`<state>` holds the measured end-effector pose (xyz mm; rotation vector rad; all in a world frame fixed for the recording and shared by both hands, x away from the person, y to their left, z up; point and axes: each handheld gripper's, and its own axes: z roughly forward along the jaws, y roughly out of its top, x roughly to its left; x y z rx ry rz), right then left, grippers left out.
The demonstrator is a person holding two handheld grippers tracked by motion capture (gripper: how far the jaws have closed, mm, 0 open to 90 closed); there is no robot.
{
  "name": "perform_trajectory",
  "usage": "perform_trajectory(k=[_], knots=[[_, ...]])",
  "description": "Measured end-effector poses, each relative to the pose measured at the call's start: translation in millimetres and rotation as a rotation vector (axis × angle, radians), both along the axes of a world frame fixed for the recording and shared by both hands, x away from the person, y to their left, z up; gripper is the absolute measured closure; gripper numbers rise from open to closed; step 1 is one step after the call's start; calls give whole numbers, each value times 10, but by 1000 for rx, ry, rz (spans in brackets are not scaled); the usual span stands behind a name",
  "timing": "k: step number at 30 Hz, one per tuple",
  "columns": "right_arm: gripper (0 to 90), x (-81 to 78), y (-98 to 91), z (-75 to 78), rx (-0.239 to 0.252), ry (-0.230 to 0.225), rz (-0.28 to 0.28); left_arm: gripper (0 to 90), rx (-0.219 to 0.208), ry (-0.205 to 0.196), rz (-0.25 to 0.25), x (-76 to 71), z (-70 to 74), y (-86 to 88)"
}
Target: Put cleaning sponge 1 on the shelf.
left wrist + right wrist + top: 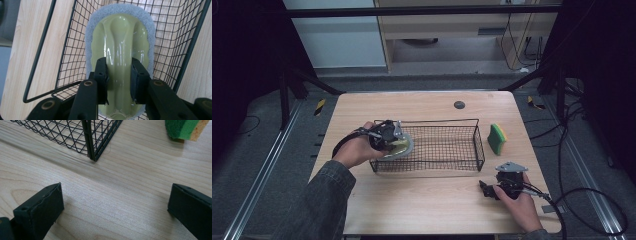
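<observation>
Sponge (497, 138) just beside basket (462, 122).

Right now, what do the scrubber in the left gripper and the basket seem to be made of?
The scrubber looks like glossy pale-green plastic, since its handle shows sharp light reflections; its grey rim looks like fuzzy fibre pad, matte and rough. The basket seems to be thin metal wire with a black coating, judging by its fine rigid grid.

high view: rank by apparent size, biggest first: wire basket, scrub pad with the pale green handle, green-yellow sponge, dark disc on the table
1. wire basket
2. scrub pad, partly hidden by the left claw shut on it
3. sponge, clearly smaller than the basket; close to the pad's visible part, so unsure
4. dark disc, smallest, also farthest from the camera
</observation>
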<state>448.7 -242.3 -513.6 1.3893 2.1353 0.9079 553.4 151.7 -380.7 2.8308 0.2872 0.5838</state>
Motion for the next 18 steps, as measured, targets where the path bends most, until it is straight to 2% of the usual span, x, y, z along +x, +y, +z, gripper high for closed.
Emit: perform_trajectory(k=[15,18], knots=[[5,0,-2,-1,-3,0,2,711,9,22,7,15,-84,10],[5,0,-3,-1,-3,-1,3,728,0,29,9,20,-110,13]])
